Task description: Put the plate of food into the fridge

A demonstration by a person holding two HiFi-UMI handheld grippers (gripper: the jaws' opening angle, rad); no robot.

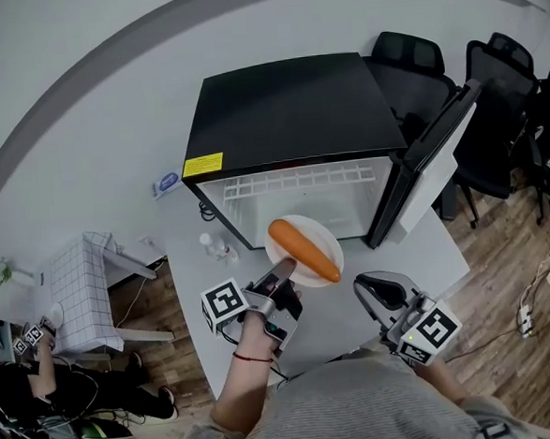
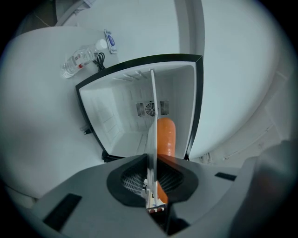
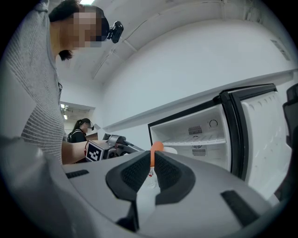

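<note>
We hold the plate (image 1: 301, 225) by its rim in the left gripper's (image 1: 281, 273) narrow jaws; any tilt may roll the carrot (image 1: 303, 250) off.

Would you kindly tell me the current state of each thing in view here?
Fridge door: open.
Plate: held by its rim at the fridge opening.
Carrot: lying on the plate.
Left tool: shut on the plate.
Right tool: shut, empty.
Bottle: capped, lying on its side.
</note>
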